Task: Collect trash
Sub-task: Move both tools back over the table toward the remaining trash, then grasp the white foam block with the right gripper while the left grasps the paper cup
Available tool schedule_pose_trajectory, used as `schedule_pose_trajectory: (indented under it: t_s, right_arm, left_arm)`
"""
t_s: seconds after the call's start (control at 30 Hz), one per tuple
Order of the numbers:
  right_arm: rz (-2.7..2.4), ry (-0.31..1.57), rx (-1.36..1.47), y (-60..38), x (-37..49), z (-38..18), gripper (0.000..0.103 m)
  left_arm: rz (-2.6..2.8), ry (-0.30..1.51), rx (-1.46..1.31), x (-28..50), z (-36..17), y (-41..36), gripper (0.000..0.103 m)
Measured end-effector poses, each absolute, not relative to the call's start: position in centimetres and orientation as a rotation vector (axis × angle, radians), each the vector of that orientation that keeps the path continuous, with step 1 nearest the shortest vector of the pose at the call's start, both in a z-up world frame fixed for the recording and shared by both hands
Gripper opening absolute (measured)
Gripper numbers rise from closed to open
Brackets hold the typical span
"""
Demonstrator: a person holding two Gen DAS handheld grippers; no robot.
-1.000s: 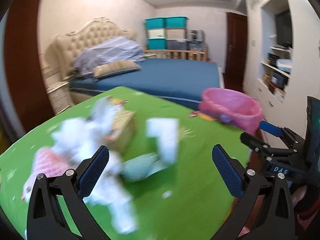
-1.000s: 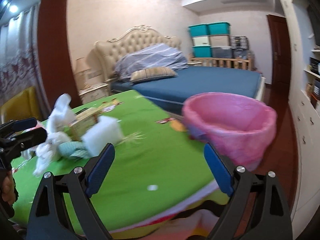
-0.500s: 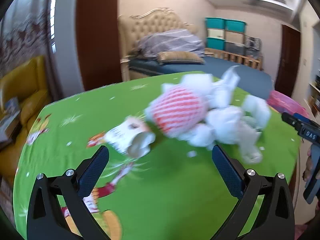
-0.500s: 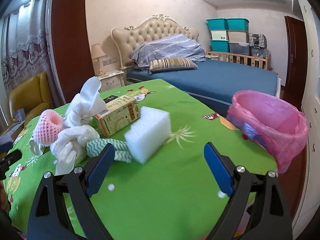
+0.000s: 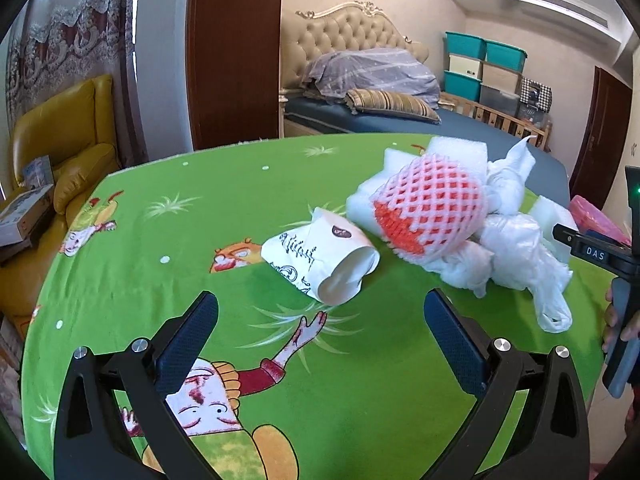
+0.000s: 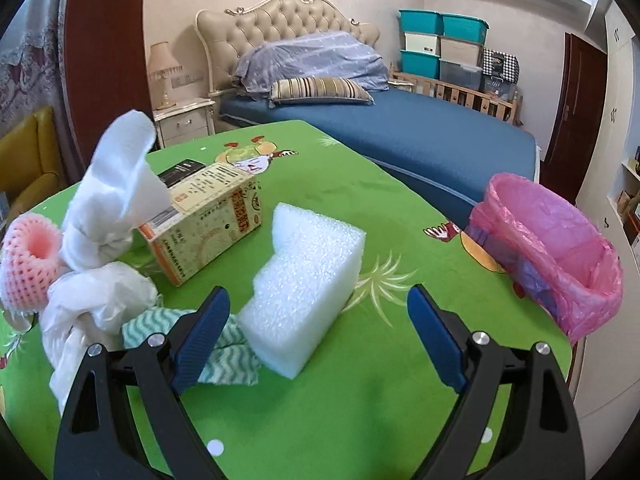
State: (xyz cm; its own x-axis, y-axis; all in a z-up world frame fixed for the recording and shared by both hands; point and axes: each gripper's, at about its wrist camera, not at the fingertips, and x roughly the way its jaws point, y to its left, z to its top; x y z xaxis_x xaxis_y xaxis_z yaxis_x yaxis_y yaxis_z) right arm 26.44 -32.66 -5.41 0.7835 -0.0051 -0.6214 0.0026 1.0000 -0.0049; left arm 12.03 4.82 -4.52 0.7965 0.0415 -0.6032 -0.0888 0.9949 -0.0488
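Trash remains uncollected on the desk [image 6: 360, 420]: paper cup [image 5: 324, 258], foam net [image 5: 430, 208], foam block [image 6: 304, 292], carton [image 6: 208, 220]. Your left tongs [image 5: 320, 340] and right tongs [image 6: 320, 332] are both spread, empty. Pink bin [image 6: 548, 256] stands at the desk edge.

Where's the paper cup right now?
In the left wrist view the paper cup lies on its side on the green tablecloth, just ahead of the open left gripper, with the foam fruit net to its right.
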Motion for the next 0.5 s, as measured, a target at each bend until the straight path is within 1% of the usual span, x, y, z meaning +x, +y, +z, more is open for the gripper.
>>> schedule_pose_trajectory:
  t_s: [0.03, 0.1, 0.13, 0.17, 0.5]
  right_arm:
    - [-0.008, 0.677, -0.015, -32.6, 26.6, -5.6, 0.080]
    - [-0.006, 0.692, -0.026, -32.5, 26.9, -6.1, 0.053]
    - [-0.001, 0.700, -0.031, -32.5, 27.0, -6.3, 0.046]
    - [0.004, 0.701, -0.033, -32.5, 27.0, -6.4, 0.036]
    - [0.048, 0.618, -0.041, -32.5, 25.4, -5.8, 0.035]
  left_arm:
    - [0.069, 0.654, -0.080, 12.3, -4.7, 4.9, 0.097]
    - [0.065, 0.668, -0.097, 13.0, -4.9, 5.2, 0.097]
    - [0.066, 0.673, -0.107, 13.3, -5.0, 5.3, 0.097]
    - [0.071, 0.677, -0.112, 13.7, -5.0, 5.4, 0.097]
    - [0.143, 0.761, -0.097, 18.2, -6.0, 4.9, 0.097]
